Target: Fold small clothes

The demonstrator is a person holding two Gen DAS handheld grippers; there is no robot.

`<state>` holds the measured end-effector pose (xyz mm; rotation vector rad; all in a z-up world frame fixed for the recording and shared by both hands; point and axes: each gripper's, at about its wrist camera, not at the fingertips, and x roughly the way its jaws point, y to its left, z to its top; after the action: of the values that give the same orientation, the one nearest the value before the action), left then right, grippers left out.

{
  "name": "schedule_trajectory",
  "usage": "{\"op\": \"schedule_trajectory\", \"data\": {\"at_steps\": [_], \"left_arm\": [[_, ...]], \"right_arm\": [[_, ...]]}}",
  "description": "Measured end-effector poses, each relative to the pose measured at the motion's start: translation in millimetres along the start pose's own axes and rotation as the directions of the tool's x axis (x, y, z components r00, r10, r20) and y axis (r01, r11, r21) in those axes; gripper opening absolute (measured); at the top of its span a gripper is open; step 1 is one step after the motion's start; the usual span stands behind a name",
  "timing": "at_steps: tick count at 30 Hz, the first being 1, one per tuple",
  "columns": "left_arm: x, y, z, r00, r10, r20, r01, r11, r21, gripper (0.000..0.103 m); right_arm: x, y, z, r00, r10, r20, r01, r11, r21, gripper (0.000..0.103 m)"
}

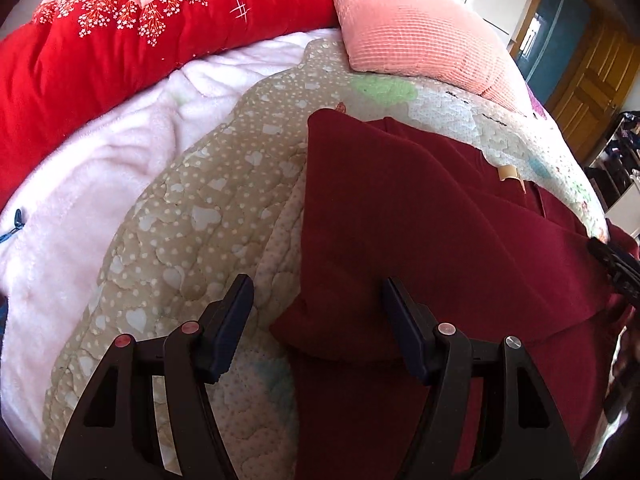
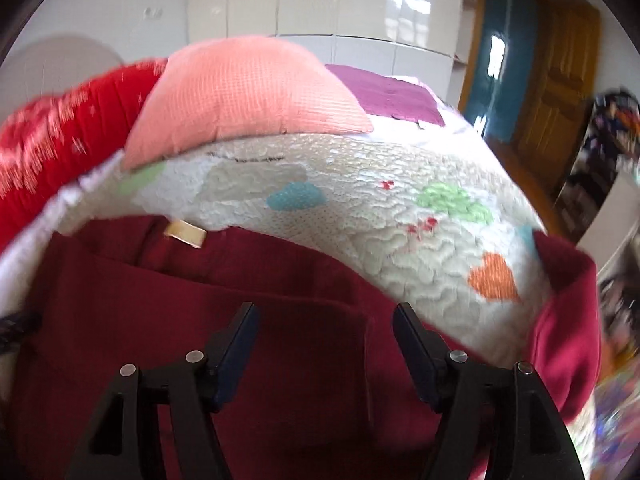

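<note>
A dark red garment [image 1: 420, 216] lies partly folded on a quilted bed cover [image 1: 192, 200], with a cream label [image 1: 510, 172] near its far edge. My left gripper [image 1: 318, 300] is open just above the garment's near left corner, its fingers either side of a fold. In the right wrist view the same garment [image 2: 248, 304] lies below my right gripper [image 2: 326, 324], which is open and empty. The label [image 2: 186, 234] shows at the collar, and one sleeve [image 2: 568, 304] hangs over the quilt [image 2: 400, 216] at the right.
A red floral duvet [image 1: 120, 40] and a pink pillow [image 1: 416, 28] lie at the back of the bed. A white fleece blanket [image 1: 80, 184] lies to the left. The other gripper's tip [image 1: 616, 264] shows at the right edge. A wooden door [image 2: 560, 92] stands beyond the bed.
</note>
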<state>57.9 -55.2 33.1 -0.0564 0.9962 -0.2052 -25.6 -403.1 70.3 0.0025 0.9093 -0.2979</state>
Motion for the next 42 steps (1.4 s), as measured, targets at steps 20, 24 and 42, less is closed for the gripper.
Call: {"op": "schedule_trajectory", "data": {"at_steps": [20,24,42], "left_arm": [[9,-1,-2,1.0,-0.003,0.017,0.003,1.0,-0.014,0.08],[0,-4,-4,1.0,0.019,0.023,-0.019,1.0,0.001,0.08],[-34,-37,-9,0.998,0.002,0.065,-0.006,0.998,0.057,0.08]], "right_arm": [[31,19,-3,0.997,0.069,-0.029,-0.073,0.983,-0.17,0.011],[-1,0,-2,0.998,0.066,-0.018,-0.067,0.996,-0.055,0.025],[-45,-31,-49,0.993,0.121,-0.017,-0.119,0.989,0.094,0.037]]}}
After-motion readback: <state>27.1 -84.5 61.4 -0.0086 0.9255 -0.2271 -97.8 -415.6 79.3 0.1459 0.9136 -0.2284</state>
